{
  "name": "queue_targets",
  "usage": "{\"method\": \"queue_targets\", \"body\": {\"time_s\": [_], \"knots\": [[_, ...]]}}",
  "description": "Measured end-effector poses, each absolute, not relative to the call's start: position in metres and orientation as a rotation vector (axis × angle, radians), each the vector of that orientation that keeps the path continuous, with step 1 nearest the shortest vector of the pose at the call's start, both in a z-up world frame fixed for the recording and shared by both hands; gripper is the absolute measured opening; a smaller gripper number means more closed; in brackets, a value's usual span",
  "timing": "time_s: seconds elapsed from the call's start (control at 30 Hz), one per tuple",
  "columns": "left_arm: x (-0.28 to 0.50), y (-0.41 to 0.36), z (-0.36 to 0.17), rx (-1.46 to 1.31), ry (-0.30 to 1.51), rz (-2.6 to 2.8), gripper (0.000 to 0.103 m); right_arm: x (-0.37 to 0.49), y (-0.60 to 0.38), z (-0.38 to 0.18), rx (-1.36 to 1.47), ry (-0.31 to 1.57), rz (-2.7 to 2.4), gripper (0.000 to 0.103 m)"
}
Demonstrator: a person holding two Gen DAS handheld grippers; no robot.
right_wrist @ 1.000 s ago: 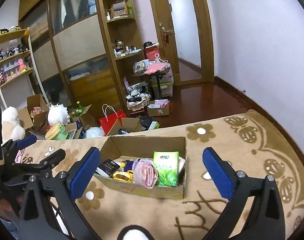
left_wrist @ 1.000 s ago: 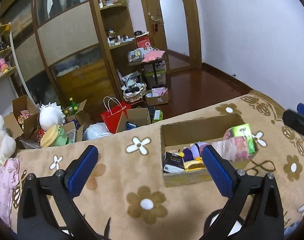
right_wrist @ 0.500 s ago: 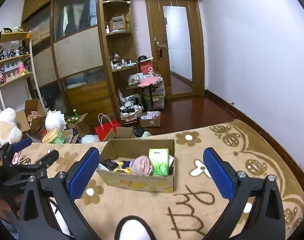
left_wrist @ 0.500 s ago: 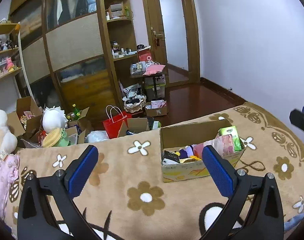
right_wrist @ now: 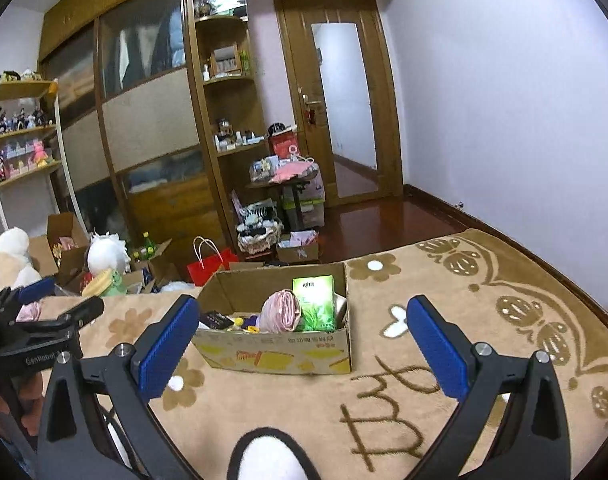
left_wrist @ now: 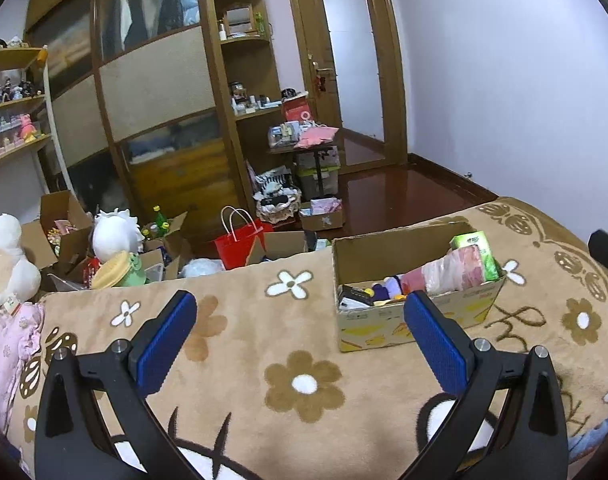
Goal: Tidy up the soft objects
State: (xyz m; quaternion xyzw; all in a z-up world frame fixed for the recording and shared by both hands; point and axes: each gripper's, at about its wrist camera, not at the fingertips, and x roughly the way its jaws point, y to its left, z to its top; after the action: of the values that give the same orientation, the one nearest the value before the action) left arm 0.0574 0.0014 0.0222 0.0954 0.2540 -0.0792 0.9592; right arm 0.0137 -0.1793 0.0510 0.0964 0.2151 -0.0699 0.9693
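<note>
Both tongs, left and right, spread apart, empty, hovering above blanket. Cardboard box sat on blanket, soft items packed inside: pink roll, green tissue pack upright against wall, likely wedged for support.

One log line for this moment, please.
left claw: open, empty | right claw: open, empty | box: on blanket, holding soft items

cardboard box on blanket | tissue pack in box, right of rolled cloth
</note>
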Motion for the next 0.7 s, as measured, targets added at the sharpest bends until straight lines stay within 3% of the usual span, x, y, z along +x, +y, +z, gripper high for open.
{"method": "queue_targets", "body": {"time_s": [0.7], "knots": [[0.056, -0.008, 0.006, 0.234, 0.53, -0.17, 0.102, 0.029, -0.176, 0.026, 0.201, 0.479, -0.129, 0.103]]}}
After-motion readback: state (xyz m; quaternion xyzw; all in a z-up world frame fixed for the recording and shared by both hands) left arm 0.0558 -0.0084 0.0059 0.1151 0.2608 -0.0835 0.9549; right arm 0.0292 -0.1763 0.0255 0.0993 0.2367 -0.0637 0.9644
